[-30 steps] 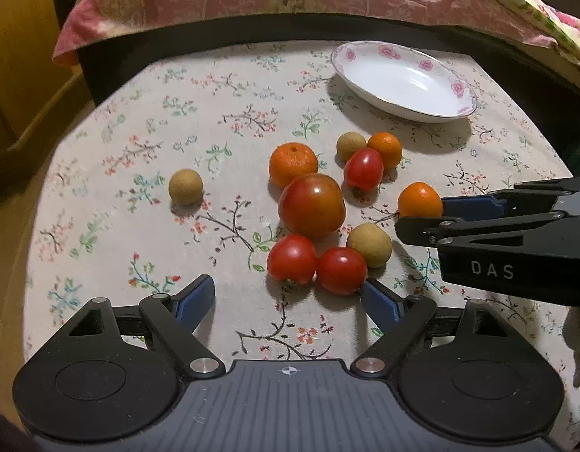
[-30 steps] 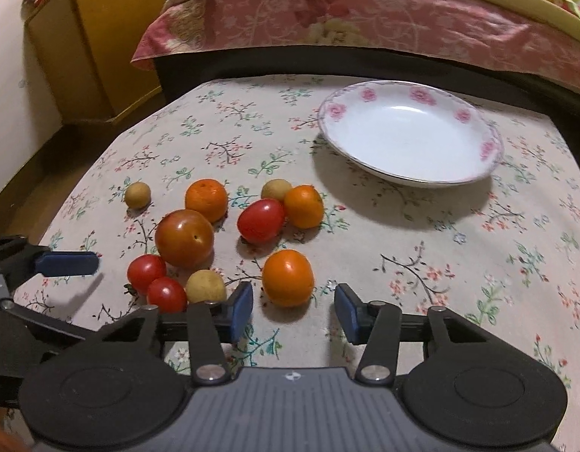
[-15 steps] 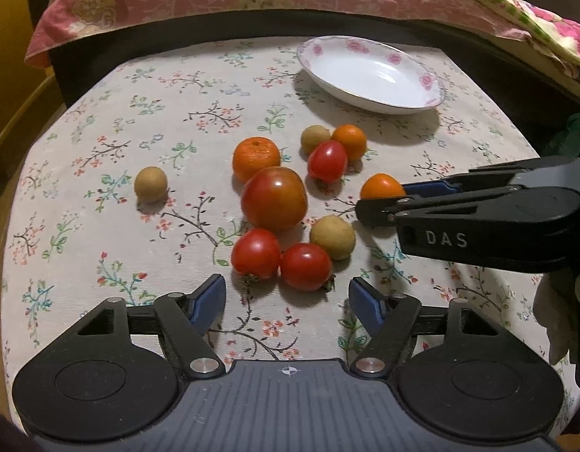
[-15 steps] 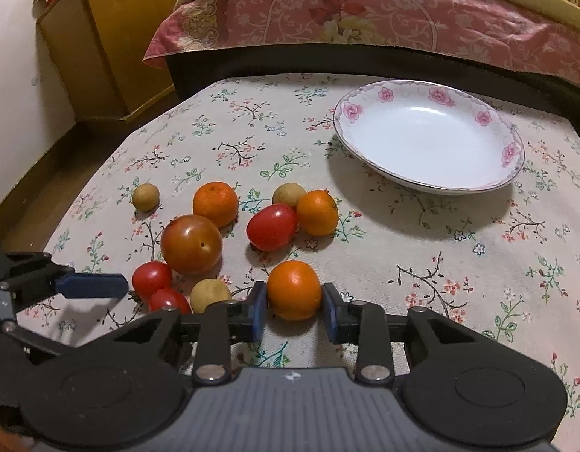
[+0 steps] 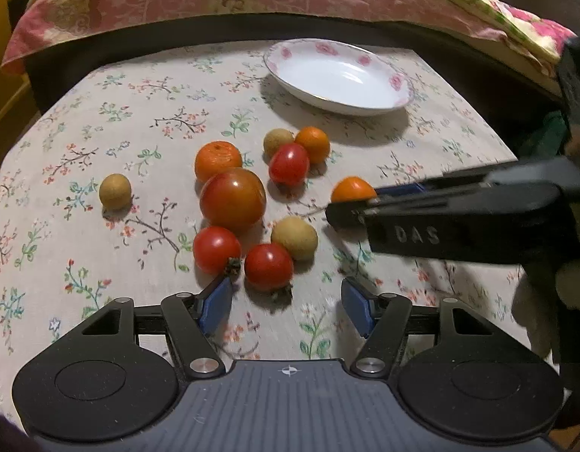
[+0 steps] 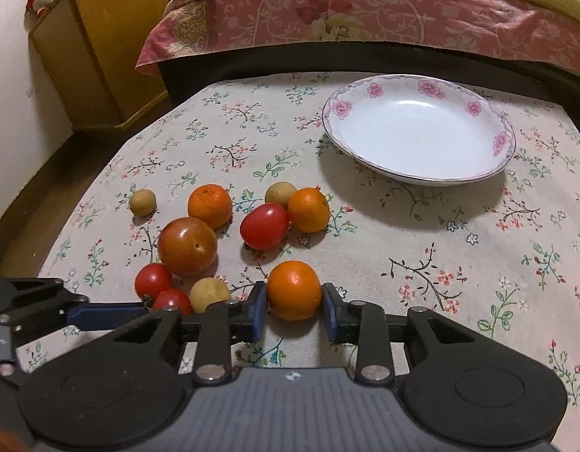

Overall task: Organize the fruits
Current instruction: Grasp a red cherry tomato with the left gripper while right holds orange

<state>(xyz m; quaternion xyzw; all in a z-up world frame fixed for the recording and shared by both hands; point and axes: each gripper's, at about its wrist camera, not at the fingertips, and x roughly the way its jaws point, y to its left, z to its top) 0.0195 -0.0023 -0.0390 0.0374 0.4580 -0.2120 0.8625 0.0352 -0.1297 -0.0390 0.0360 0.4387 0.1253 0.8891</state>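
Note:
My right gripper is shut on a small orange, held just above the floral tablecloth; the orange also shows in the left wrist view. My left gripper is open and empty, just short of a small red tomato. Around it lie another small tomato, a big tomato, a tan longan, an orange, an oval tomato, a further orange and a lone longan. The empty white rose-rimmed plate sits at the far right.
A bed with a pink floral cover runs along the table's far edge. A yellow wooden cabinet stands on the floor to the left. The right gripper's body crosses the right side of the left wrist view.
My right gripper moved forward around the small orange and shut on it. My left gripper drew closer to the two small tomatoes and stayed open.

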